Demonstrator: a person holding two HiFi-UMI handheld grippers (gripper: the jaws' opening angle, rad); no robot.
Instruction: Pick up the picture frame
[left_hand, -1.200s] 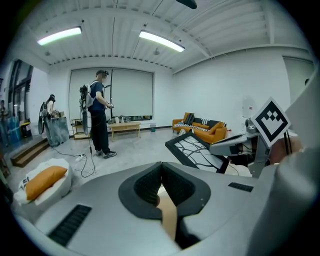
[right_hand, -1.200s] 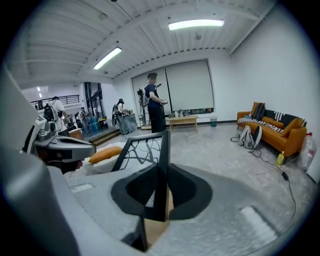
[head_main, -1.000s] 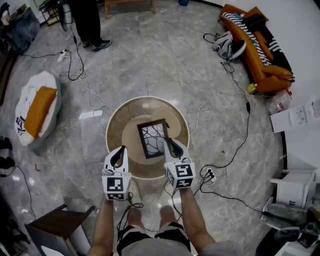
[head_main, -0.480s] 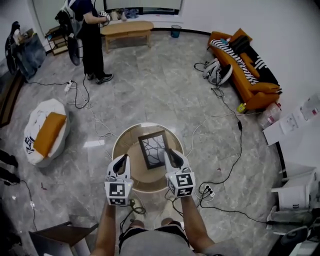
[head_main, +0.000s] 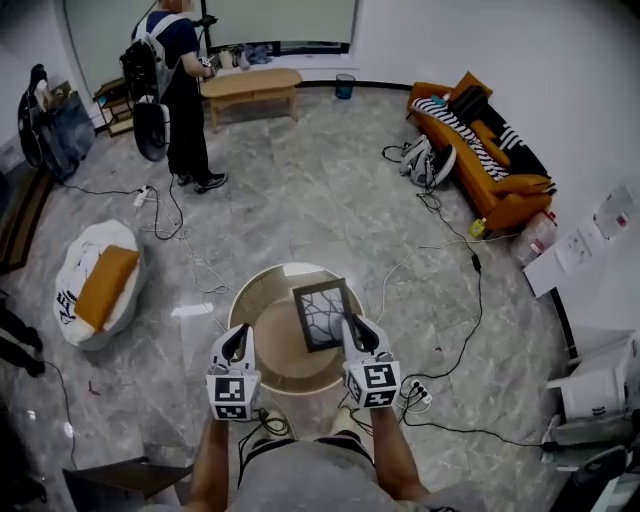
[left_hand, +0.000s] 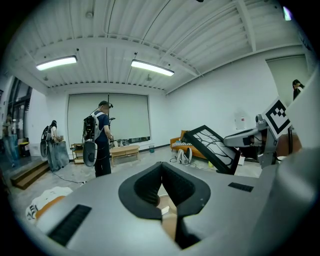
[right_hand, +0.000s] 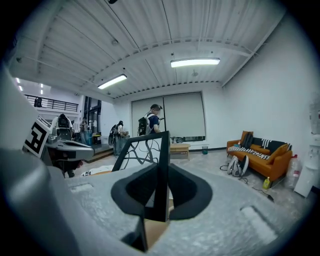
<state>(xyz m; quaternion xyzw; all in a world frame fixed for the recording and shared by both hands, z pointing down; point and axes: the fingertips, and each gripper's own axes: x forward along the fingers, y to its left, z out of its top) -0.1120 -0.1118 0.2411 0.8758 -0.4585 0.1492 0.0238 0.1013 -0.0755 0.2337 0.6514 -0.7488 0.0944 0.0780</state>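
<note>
My right gripper (head_main: 354, 328) is clamped on one thin edge of the picture frame (head_main: 322, 313), a dark rectangular frame with a branching line pattern inside. The right gripper view shows the frame's side rail pinched upright between the two pads. The frame hangs in the air, tilted, over the right part of the round table (head_main: 247, 296) and clear of its top. My left gripper (head_main: 237, 341) hovers beside it at about the same height, well apart from the frame, with its jaws together and nothing between them. The main risk, as I judge it, is that the whole frame hangs from one narrow hold near a corner. Its weight could make it swing or twist between the pads, and a quick move could let it slide out. It would then fall onto the table or onto the hard marble floor (head_main: 330, 160). Loose cables (head_main: 455, 330) lie on the floor around my feet, so a careless step could jolt the hold.
</note>
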